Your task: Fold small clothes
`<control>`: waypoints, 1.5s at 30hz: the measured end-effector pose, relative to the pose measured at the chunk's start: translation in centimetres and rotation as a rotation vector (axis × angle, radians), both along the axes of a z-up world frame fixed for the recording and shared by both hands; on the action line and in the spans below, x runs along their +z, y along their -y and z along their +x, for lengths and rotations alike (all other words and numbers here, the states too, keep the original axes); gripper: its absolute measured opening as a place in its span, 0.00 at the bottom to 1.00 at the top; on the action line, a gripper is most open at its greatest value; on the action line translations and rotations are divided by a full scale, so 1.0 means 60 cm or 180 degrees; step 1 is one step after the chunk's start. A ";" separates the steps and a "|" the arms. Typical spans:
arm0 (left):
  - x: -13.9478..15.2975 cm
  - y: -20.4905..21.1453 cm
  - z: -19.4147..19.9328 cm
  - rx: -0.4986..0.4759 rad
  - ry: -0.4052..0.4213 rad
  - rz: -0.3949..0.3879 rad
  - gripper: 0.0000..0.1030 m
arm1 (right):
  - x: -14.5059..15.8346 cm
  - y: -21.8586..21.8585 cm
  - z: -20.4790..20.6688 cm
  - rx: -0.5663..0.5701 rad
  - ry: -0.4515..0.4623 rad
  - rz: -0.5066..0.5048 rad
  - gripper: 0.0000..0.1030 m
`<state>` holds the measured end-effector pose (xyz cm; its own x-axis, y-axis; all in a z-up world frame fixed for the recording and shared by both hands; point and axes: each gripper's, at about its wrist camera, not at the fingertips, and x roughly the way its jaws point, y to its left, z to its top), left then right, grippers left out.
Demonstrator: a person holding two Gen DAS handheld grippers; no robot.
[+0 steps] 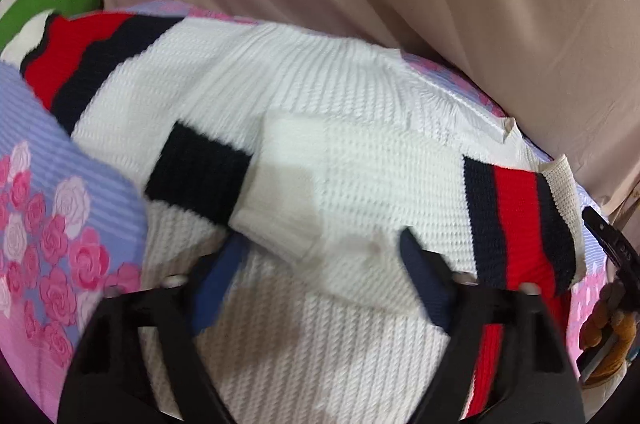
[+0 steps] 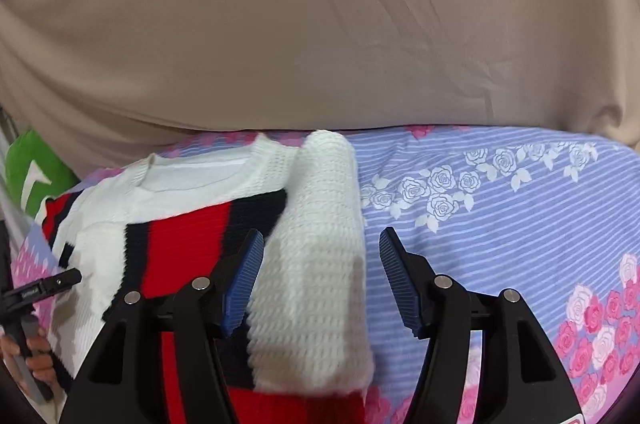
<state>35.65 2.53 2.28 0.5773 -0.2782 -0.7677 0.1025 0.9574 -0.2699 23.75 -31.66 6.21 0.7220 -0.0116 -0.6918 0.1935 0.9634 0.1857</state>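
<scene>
A small white knit sweater (image 1: 320, 96) with navy and red stripes lies on the flowered bed sheet (image 1: 48, 184). Both its sleeves are folded in across the body. My left gripper (image 1: 320, 248) is open, its blue pads on either side of the folded white sleeve cuff (image 1: 280, 224), just above the sweater. In the right wrist view the sweater (image 2: 192, 224) lies at the left, with a white sleeve fold (image 2: 320, 244) running between my fingers. My right gripper (image 2: 322, 272) is open over that sleeve, holding nothing.
A beige cloth (image 2: 320, 24) hangs as a backdrop behind the bed. A green and white item (image 2: 32, 168) sits at the far left. The blue striped sheet with roses (image 2: 500, 224) spreads to the right of the sweater. The other gripper's handle and hand (image 2: 24, 324) show at the left edge.
</scene>
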 end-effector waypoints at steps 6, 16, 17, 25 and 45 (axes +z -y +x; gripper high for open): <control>0.068 0.027 0.022 -0.0003 0.0521 0.0126 0.07 | 0.016 0.011 0.033 0.0031 0.0269 0.0328 0.12; -0.016 0.066 0.072 -0.0018 0.0382 0.0544 0.08 | -0.028 0.091 0.000 -0.0309 0.0191 0.0404 0.16; -0.017 0.065 0.067 -0.0013 0.0472 0.0526 0.09 | -0.013 0.086 -0.014 -0.0280 0.0295 0.0388 0.21; -0.012 0.034 0.064 0.0050 0.0456 0.0173 0.66 | -0.059 0.058 -0.080 0.0166 -0.0139 0.0406 0.55; -0.020 0.051 0.042 0.0022 0.0520 0.0602 0.12 | 0.038 0.024 -0.037 0.0214 0.0229 0.0014 0.28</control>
<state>38.17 -0.51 1.06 0.6994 -0.1342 -0.7020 0.1235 0.9901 -0.0663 21.55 -33.10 8.47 0.7689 0.0413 -0.6380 0.1145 0.9729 0.2010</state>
